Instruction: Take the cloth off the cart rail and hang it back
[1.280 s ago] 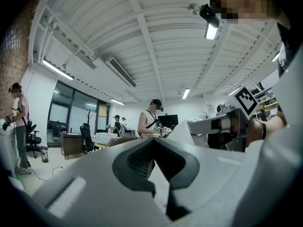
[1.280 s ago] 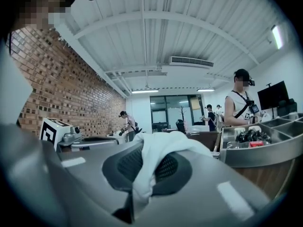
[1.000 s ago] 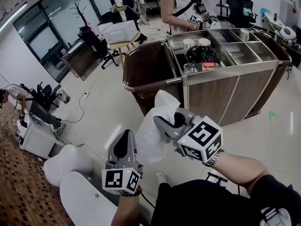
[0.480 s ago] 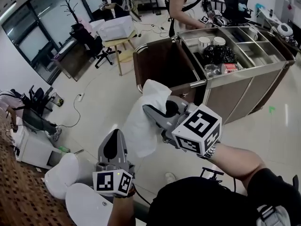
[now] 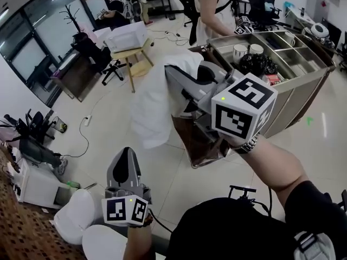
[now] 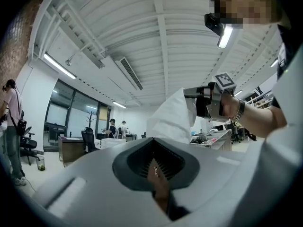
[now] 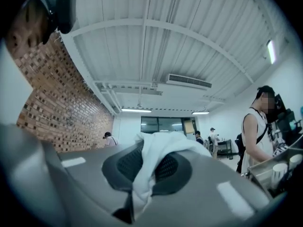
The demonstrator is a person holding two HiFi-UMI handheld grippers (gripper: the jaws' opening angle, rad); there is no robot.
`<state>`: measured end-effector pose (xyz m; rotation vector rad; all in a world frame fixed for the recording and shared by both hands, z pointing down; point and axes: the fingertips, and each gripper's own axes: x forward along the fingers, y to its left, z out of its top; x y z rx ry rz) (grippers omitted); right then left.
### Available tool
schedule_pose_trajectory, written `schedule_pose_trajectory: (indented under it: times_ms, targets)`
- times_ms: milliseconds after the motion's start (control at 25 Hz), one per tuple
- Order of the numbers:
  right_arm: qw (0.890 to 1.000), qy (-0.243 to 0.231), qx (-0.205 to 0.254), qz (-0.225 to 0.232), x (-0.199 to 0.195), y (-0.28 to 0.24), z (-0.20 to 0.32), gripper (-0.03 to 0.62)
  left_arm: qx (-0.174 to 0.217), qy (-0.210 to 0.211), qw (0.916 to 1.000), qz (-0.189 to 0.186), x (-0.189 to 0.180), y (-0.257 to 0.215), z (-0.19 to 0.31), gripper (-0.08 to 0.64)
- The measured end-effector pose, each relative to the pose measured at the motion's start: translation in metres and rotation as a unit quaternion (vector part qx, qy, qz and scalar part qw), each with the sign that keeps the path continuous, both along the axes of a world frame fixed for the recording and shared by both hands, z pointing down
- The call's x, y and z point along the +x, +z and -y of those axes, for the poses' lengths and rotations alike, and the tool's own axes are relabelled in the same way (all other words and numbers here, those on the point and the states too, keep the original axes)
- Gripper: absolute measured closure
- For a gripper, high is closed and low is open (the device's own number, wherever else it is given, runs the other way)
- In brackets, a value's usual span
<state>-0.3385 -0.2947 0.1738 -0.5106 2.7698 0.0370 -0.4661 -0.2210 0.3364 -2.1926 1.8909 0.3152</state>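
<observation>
Room: open office with a pale floor (image 5: 108,118) and a glazed wall (image 5: 32,53) at far left; desks and chairs stand along it.
Left of centre: a wooden side table (image 5: 133,56) with a white box (image 5: 126,37) on top.
Left hand: the left gripper (image 5: 124,157) is low in the head view and points away from the person. Its jaws are together with nothing between them (its own view shows the pads meeting).
Task item: the cloth (image 5: 152,99) is white and held up in the air. It hangs in loose folds from the other tool, at centre frame, well above the left gripper. It hangs in front of the brown end of the trolley; contact with that end cannot be determined.
Right hand: the right gripper (image 5: 178,80) is raised at about the level of the trolley top. Its jaws are clamped on the upper part of the cloth, and a fold runs between the pads and spills over the tips (seen plainly in its own view). Its marker cube (image 5: 244,110) faces the head camera.
Right side: the cart (image 5: 284,110) has brown panels and a steel top, behind and to the right of the cloth. The top compartments hold two white cups (image 5: 245,50) and a black bag (image 5: 256,64).
Bystander: a person in a sleeveless white top (image 5: 214,10) stands at the far side of the cart.
</observation>
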Motion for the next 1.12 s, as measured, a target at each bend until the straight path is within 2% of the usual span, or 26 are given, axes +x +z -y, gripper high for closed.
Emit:
schedule_pose_trajectory:
  times_ms: [160,240,440,680,840,1120]
  targets:
    - [0.999,0.021,0.021,0.018,0.032,-0.013,0.011,0.571,0.011,0.021,0.9997,-0.003,0.018,0.010,0.008,0.557]
    - [0.999,0.039,0.013,0.012,0.038,-0.013,0.024,0.571,0.012,0.028,0.9995,-0.006,0.015,0.004,0.012,0.557]
    - [0.991,0.102,-0.085,-0.020,0.029,0.032,0.072,0.571,0.009,0.059,0.9982,-0.012,-0.017,-0.016,0.028,0.557]
    - [0.974,0.127,-0.182,-0.033,0.049,0.093,0.102,0.571,-0.005,0.089,0.9959,-0.016,-0.011,-0.017,0.051,0.557]
    - [0.966,0.131,-0.218,-0.044,0.067,0.126,0.109,0.569,-0.013,0.103,0.9945,-0.016,0.008,-0.012,0.060,0.557]
    - [0.959,0.123,-0.247,-0.063,0.090,0.161,0.102,0.569,-0.023,0.115,0.9930,-0.018,0.037,-0.004,0.065,0.557]
